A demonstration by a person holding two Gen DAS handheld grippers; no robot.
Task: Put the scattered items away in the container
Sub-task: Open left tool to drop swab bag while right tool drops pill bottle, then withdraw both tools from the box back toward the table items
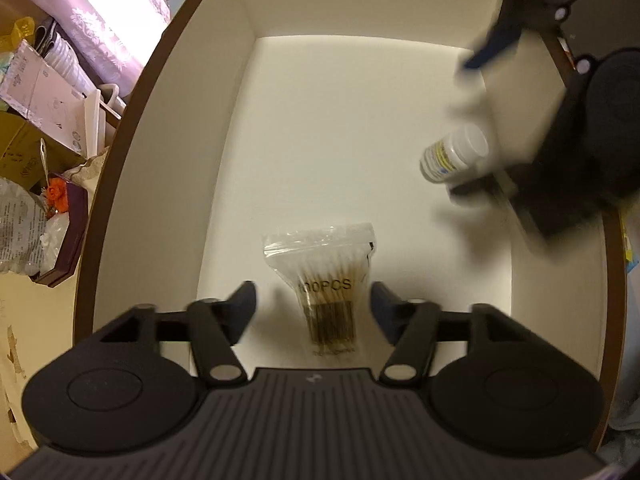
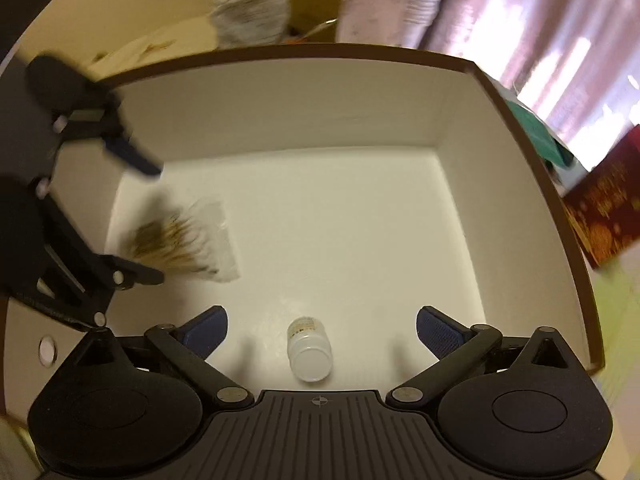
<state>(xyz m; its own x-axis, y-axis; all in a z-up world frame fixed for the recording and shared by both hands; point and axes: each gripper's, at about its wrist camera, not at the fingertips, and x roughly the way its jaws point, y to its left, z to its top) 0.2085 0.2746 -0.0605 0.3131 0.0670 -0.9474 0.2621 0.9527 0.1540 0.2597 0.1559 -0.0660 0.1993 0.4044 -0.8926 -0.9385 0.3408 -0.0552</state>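
Two items inside box (image 1: 168, 184): swab bag (image 1: 322, 284), bottle (image 2: 310, 350). Both hand-held grippers (image 1: 314, 306) (image 2: 322, 330) spread wide, released.

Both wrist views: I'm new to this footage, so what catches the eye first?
A big white box with a brown rim fills both views. On its floor lie a clear bag of swabs, between the open left hand-held gripper, and a small white bottle on its side, between the open right hand-held gripper.
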